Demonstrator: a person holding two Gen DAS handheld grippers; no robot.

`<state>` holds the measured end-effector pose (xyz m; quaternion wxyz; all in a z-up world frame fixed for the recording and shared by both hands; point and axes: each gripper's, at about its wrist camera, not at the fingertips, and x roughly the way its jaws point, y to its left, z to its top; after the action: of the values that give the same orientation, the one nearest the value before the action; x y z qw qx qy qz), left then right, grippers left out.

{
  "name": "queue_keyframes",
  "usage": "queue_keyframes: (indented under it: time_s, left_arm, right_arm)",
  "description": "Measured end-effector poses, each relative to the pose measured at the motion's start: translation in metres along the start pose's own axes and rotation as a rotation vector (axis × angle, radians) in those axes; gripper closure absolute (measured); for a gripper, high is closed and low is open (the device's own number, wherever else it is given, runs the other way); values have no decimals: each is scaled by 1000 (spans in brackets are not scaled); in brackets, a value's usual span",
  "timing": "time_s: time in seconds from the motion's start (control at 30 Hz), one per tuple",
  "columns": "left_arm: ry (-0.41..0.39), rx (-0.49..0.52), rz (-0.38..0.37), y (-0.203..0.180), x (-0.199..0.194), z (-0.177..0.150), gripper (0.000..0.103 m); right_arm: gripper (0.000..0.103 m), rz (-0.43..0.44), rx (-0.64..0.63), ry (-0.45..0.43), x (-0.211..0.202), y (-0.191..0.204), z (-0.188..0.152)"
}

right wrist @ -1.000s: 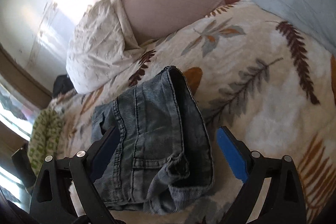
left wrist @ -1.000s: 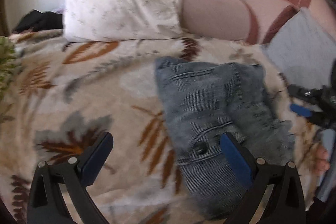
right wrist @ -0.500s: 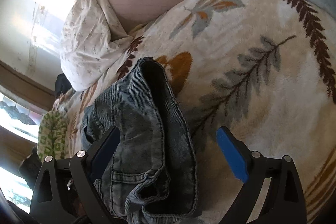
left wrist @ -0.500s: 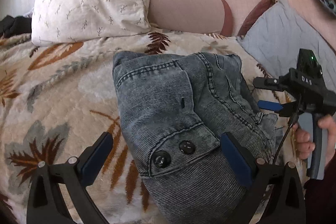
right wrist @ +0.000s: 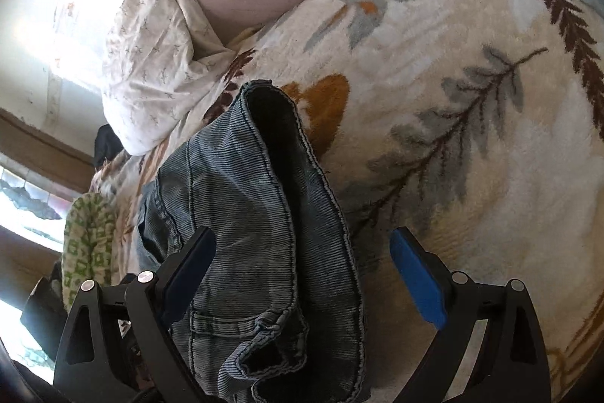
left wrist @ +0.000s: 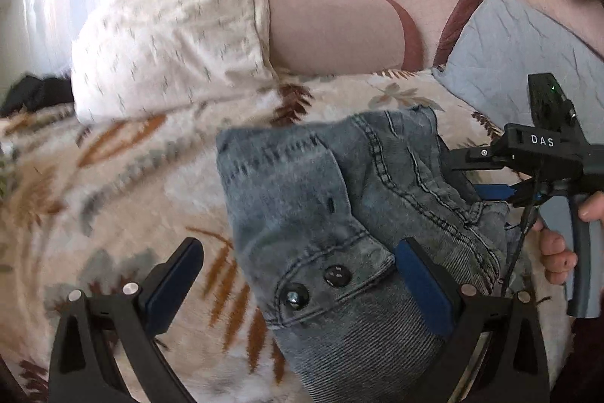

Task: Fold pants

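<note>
- My left gripper hangs wide, holding nothing, straddling the buttoned waistband of the pants.
- My right gripper is equally wide and empty over the bundle's other side.
- The pants lie bunched mid-bed on the blanket, folds loose.
- Risk, I think: pinching one layer only would drag the stack apart; the plush blanket could get caught too.
- The grippers sit close together across the bundle and could collide.
- Farther off, a pillow and bolster by the bed's head edge limit room.
</note>
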<state>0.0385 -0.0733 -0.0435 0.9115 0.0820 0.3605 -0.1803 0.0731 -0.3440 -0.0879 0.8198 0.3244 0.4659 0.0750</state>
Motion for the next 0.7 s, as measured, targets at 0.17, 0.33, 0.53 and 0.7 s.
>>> queue_keyframes:
  time_s: [0.17, 0.33, 0.53, 0.7]
  left_arm:
    - [-100, 42, 131, 2, -23, 12, 0]
    - [-185, 15, 198, 20, -48, 27, 0]
    - [-244, -51, 289, 59, -69, 41, 0]
    - [-264, -117, 357, 86, -77, 43, 0]
  right_arm:
    - [9, -7, -26, -21, -4, 5, -1]
    - [9, -13, -28, -26, -5, 6, 0]
    - [9, -13, -31, -34, -6, 7, 0]
    - [9, -8, -28, -38, -7, 6, 0]
